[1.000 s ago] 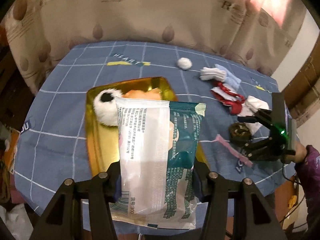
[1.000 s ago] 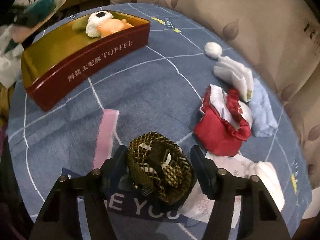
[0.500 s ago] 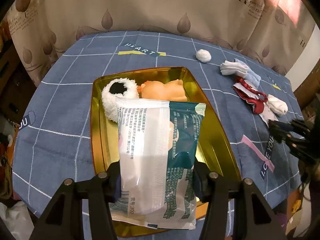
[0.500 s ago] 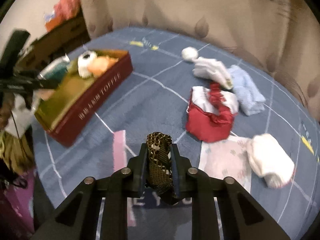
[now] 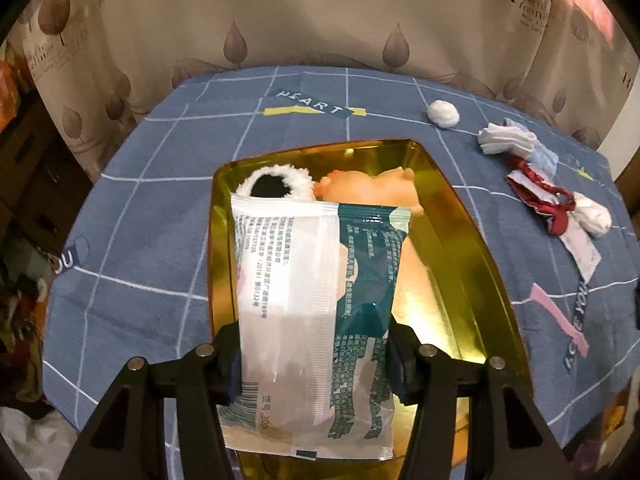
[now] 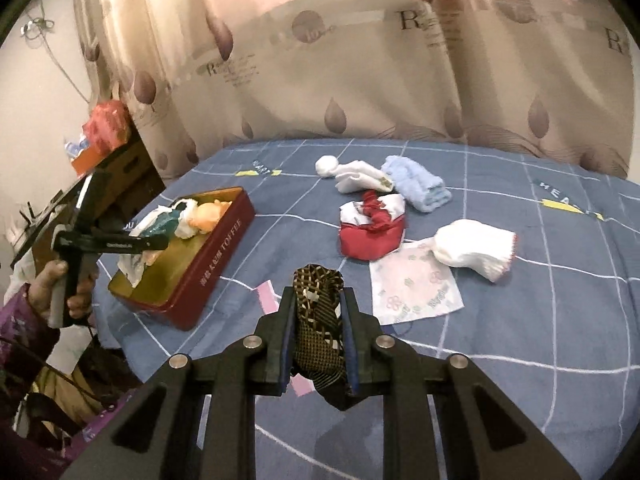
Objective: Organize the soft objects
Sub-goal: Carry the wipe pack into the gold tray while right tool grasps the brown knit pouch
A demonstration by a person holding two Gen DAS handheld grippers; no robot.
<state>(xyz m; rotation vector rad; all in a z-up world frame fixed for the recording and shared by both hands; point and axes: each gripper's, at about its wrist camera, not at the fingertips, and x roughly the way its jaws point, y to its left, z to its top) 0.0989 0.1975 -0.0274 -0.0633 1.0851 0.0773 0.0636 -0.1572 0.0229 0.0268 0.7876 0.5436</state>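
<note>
1. Left wrist: left gripper (image 5: 314,364) half open, both pads pressing a soft packet (image 5: 316,300); packet stands between the jaws, over the gold tin (image 5: 472,264).
2. Right wrist: right gripper (image 6: 318,340) nearly closed, clamping a rolled patterned tie (image 6: 318,320) between the pads, above the blue cloth (image 6: 520,320).

Beige curtain (image 6: 360,80) printed with brown teardrop leaves and grey lettering hangs behind the table's far edge. Blue grid-pattern tablecloth (image 5: 168,208) covers the table, with "HEART" and yellow bar motifs near the far edge and a pink strip by the near right edge. Beyond the left edge, dark wooden furniture (image 6: 124,168) bears red and orange packages (image 6: 105,126).
</note>
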